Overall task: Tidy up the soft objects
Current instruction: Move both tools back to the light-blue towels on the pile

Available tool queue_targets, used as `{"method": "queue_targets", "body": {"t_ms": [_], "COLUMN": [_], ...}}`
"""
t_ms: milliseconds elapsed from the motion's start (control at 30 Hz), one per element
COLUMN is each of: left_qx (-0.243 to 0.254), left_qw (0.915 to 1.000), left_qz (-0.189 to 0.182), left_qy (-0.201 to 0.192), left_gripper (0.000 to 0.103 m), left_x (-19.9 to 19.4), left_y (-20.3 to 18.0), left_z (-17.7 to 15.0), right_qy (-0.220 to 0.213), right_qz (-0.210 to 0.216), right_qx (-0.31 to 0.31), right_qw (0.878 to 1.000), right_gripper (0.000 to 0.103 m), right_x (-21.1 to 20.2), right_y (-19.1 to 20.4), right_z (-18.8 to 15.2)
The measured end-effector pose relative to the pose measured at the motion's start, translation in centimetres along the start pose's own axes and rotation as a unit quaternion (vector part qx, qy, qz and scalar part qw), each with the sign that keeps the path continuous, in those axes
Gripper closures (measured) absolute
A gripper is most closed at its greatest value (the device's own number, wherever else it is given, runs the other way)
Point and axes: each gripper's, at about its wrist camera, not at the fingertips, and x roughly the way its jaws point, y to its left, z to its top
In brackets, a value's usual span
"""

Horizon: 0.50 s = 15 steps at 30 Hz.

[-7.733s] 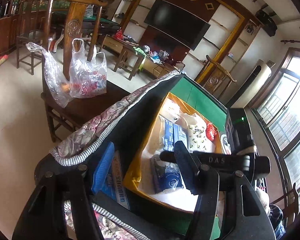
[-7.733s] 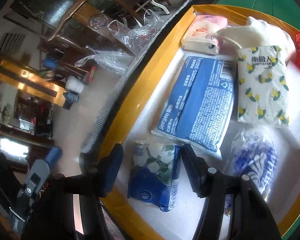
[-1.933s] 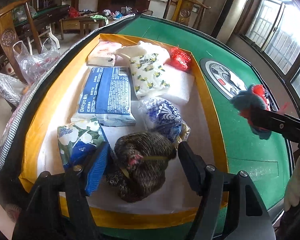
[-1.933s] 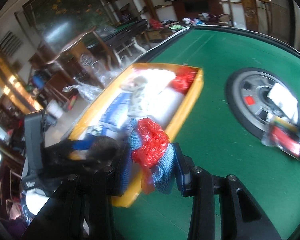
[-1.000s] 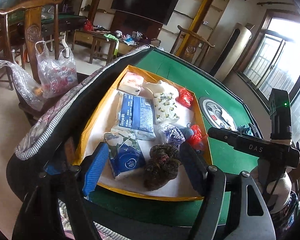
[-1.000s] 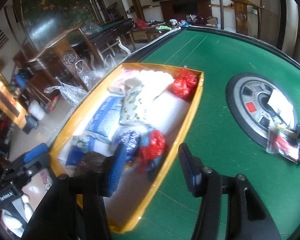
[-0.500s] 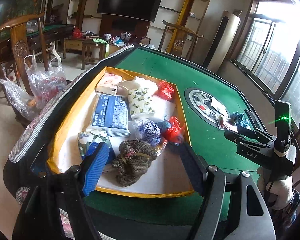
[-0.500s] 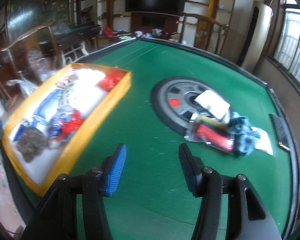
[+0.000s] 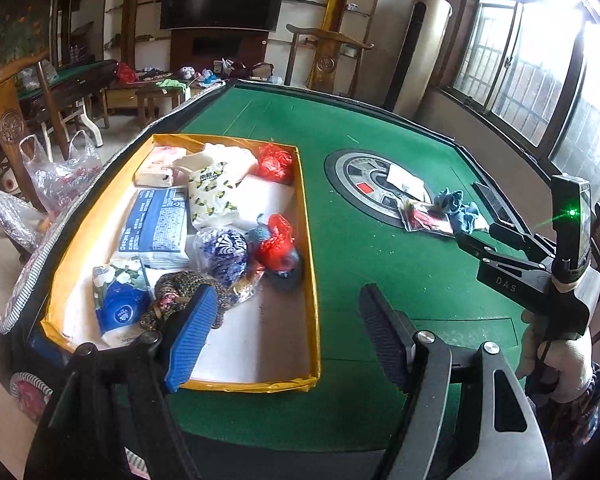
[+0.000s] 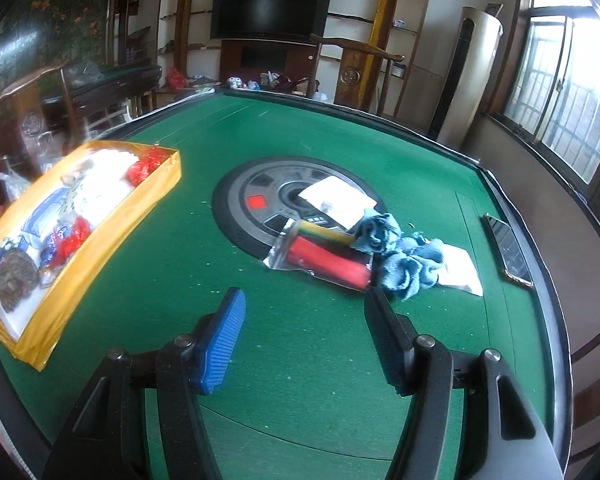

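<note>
A yellow box (image 9: 310,272) on the green table holds several soft things: tissue packs, a brown knitted bundle (image 9: 180,288), a blue-white pouch and a blue knit piece with a red bag (image 9: 274,242). The box also shows in the right wrist view (image 10: 112,232). My left gripper (image 9: 288,336) is open and empty above the box's near right corner. My right gripper (image 10: 304,340) is open and empty over the bare felt. Ahead of it lie a clear pack of red and yellow rolls (image 10: 324,258) and a blue knitted cloth (image 10: 400,256).
A white packet (image 10: 336,200) lies on the round grey centre panel (image 10: 244,200). A white cloth (image 10: 460,272) sits under the blue cloth. A phone (image 10: 508,252) lies near the table's right edge. Chairs and plastic bags (image 9: 60,176) stand left of the table.
The right gripper let go of the blue knit piece with the red bag in the box, then swung right toward the pile at the table centre. The left gripper drew back from the box.
</note>
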Motion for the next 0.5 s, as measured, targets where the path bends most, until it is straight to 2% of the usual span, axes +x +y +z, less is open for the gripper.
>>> {"method": "queue_targets", "body": {"t_ms": [200,333,433,500], "left_qx": [0.015,0.024,0.035,0.04], "left_qw": [0.9998,0.9995,0.999,0.9983], "left_qz": [-0.002,-0.008,-0.022,-0.038], "left_qy": [0.011,0.018,0.019,0.022], "left_gripper": [0.03,0.03,0.03,0.03], "left_x": [0.7,1.2,1.3,1.5], "left_y": [-1.9,-2.9,-4.0,-5.0], "left_z": [-0.1,-0.3,-0.1,0.4], "right_qy": [-0.002,-0.013,-0.011,-0.008], "right_qz": [-0.006,0.015,0.033,0.061], "right_qx": [0.024,0.094,0.175,0.233], "right_qw": [1.0,0.995,0.984,0.971], "right_gripper": [0.045,0.045,0.045,0.045], "right_x": [0.1,0.8,2.6,4.0], "right_y": [-2.8,-7.6,-13.2,-16.7], "right_z": [-0.1,0.8,2.0,2.1]}}
